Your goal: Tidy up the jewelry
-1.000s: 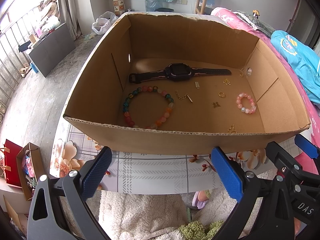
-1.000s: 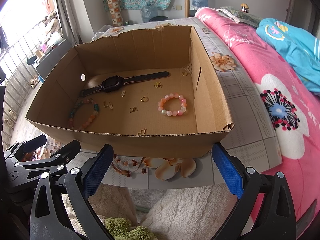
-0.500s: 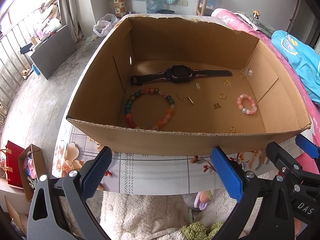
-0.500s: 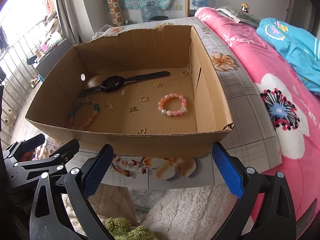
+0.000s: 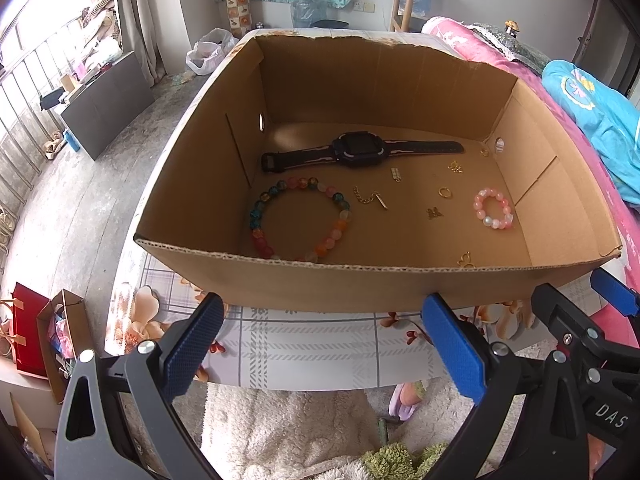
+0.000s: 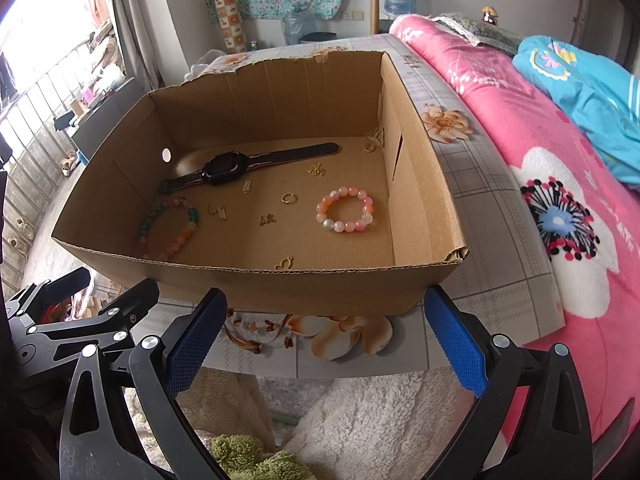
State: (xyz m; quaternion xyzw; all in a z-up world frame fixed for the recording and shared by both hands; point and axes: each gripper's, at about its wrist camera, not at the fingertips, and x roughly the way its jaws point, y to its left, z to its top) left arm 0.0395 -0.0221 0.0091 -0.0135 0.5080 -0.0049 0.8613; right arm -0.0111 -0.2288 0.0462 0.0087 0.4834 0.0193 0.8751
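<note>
The left tongs (image 5: 320,344) are wide apart and hold nothing. They hang just outside the near wall of the cardboard box (image 5: 360,284), which sits on a flowered worktop (image 5: 308,348). All the jewelry lies loose on the box floor.

Far left in the box is the big colorful bead bracelet (image 5: 300,218). It looks bendy and light, and round beads can slip, so pinching across one side of the loop seems the best hold. Behind it lies the black watch (image 5: 356,150), flat with its strap stretched out. It is likely the heaviest thing here, and the thick middle looks like the firmest place to grab. Next comes a short gold chain (image 5: 370,199), which would be floppy. Then there are tiny gold bits: a small bar (image 5: 396,175), a charm (image 5: 433,212), a ring (image 5: 444,192) and a butterfly charm (image 5: 466,259) close to the near wall. They are thin and flat, so they will be hard to pick up. Toward the right is the small pink bead bracelet (image 6: 346,209), also light and bendy.

The right tongs (image 6: 324,338) are wide apart too, and hold nothing. The letters "DAS" can be read on their black frame in the left view.
</note>
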